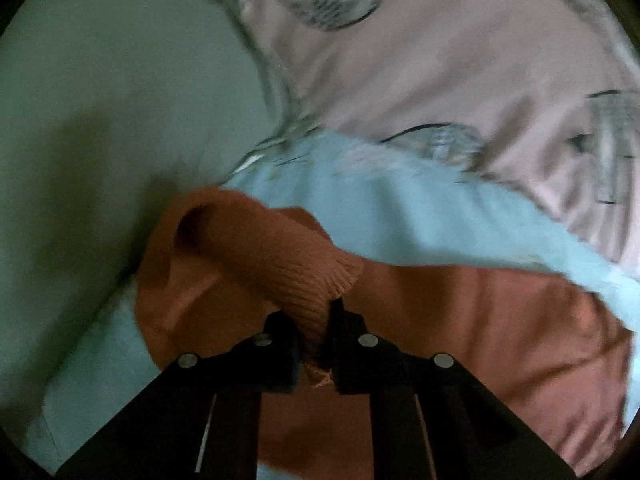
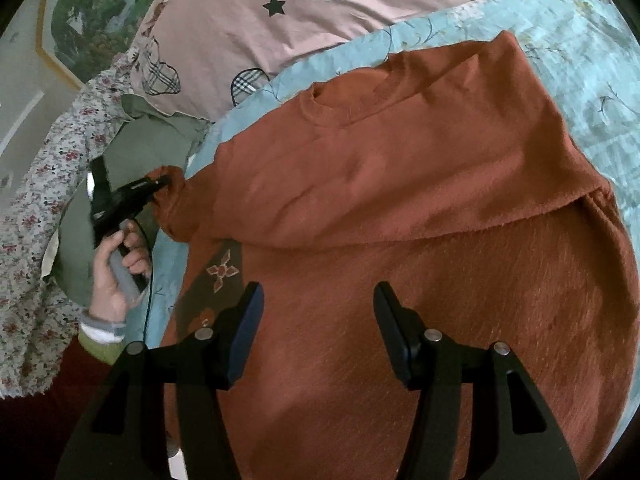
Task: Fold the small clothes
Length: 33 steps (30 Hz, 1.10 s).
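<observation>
Garment: a rust-orange knitted sweater lies spread on a pale blue printed bedsheet, neckline away from the right camera, its lower part folded up over the body.
Left gripper: the black two-finger left gripper is clamped on the sweater's ribbed orange sleeve cuff, the jaws pressed together on the knit.
Right gripper: the black right gripper hangs over the sweater's body, jaws apart with nothing between them.
Only in the right view: the person's left hand on the left gripper's grey handle, a green and grey sleeve cuff at the wrist, and the sweater's neckline.
Only in the left view: the cuff's rib knit and frayed threads close up; much of this view is blurred.
Writing: none can be read.
Surface and room: a pink quilt with plaid hearts and dark stars, a sage-green cloth, a small-flowered fabric, a framed landscape picture.
</observation>
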Available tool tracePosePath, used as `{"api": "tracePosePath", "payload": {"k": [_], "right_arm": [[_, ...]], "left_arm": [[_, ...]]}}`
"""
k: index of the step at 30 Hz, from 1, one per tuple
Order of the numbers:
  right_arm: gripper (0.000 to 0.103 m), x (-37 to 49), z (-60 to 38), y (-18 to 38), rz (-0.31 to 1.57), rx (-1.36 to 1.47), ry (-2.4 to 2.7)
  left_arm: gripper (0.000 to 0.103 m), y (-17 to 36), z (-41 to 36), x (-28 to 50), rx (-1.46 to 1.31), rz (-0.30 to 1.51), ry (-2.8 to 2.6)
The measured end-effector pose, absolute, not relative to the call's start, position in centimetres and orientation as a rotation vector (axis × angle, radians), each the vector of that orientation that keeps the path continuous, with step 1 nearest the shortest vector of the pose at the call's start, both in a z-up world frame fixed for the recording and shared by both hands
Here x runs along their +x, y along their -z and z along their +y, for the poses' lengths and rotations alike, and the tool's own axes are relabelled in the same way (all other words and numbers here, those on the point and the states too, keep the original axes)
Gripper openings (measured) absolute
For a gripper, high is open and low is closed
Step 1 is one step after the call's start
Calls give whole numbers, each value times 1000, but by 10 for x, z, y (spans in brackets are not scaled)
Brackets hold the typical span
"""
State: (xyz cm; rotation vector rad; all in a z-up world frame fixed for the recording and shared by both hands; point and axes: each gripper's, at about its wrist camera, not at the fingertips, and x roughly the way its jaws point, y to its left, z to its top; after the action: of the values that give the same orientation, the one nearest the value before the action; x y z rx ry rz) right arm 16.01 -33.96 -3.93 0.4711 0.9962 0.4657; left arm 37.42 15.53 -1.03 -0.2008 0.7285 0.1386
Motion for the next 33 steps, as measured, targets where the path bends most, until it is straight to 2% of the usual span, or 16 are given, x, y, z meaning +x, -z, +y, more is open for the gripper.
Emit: {"api": "tracePosePath", "payload": {"k": [7, 12, 17, 23, 24, 26, 28, 30, 33], "right_arm": [[58, 145, -367, 34, 944, 531, -402], [58, 135, -395, 34, 919, 574, -329], [58, 128, -415, 39, 911, 617, -273], [58, 130, -419, 35, 909, 622, -239], [58, 131, -418, 35, 909, 622, -242], [58, 134, -416, 34, 910, 620, -247], [58, 139, -409, 33, 910, 615, -263], [58, 146, -398, 32, 912, 601, -286], [58, 157, -382, 32, 918, 589, -321]], "left_arm": [[9, -33, 58, 316, -231, 634, 122], [9, -38, -33, 288, -224, 646, 318], [9, -13, -113, 281, -201, 718, 427], [12, 45, -166, 300, -136, 854, 463], [16, 52, -164, 300, -138, 879, 469], [31, 62, -157, 298, -175, 910, 490], [55, 60, -145, 286, -182, 901, 496], [63, 54, -132, 271, -153, 876, 484], [64, 45, -102, 253, -135, 849, 465]]}}
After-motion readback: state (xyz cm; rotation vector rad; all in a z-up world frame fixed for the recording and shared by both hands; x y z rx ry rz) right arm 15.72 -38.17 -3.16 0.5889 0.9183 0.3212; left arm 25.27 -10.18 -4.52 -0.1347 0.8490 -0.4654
